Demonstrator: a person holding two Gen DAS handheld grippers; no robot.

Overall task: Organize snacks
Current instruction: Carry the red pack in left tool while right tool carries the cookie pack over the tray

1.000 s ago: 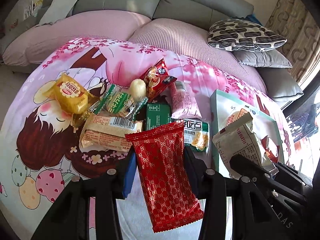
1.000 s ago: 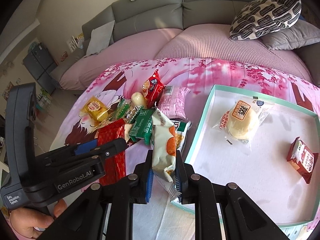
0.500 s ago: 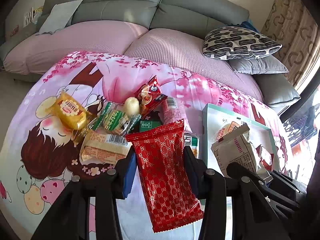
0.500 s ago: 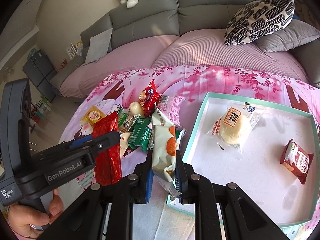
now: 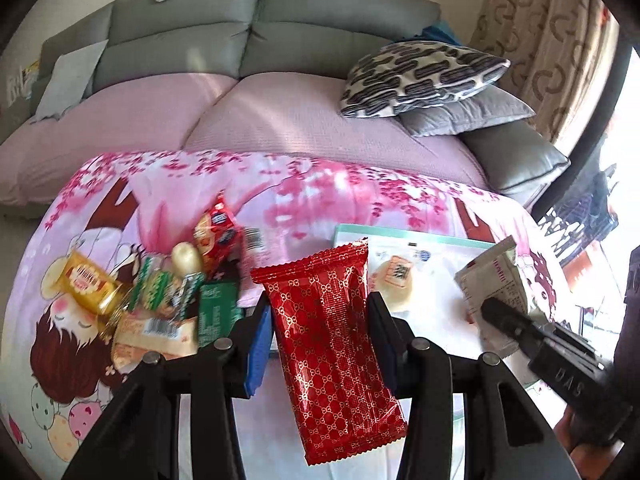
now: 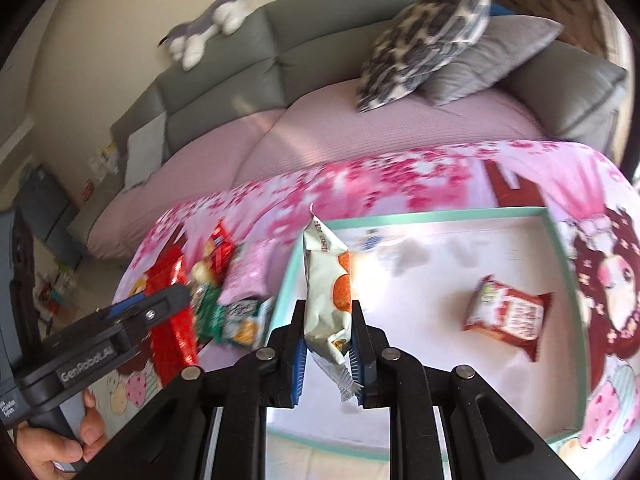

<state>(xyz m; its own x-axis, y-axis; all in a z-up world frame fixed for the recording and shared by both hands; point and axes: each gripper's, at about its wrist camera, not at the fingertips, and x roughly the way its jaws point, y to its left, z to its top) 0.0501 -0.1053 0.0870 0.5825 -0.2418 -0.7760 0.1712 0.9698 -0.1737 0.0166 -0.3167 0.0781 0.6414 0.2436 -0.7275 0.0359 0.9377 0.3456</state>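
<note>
Red foil packet (image 5: 332, 344) with gold lattice print: upright, clamped at mid-length, raised above the pink cloth. White packet (image 6: 328, 296) with orange discs printed on it: upright, pinched near its lower crimped end, over the left edge of the teal-rimmed tray (image 6: 560, 240). Inside the tray: a red-and-white packet (image 6: 506, 316) lying flat, and a round pale bun (image 5: 394, 284) in clear wrap. Remaining snacks (image 5: 160, 300) lie heaped on the cloth, left of the tray.
</note>
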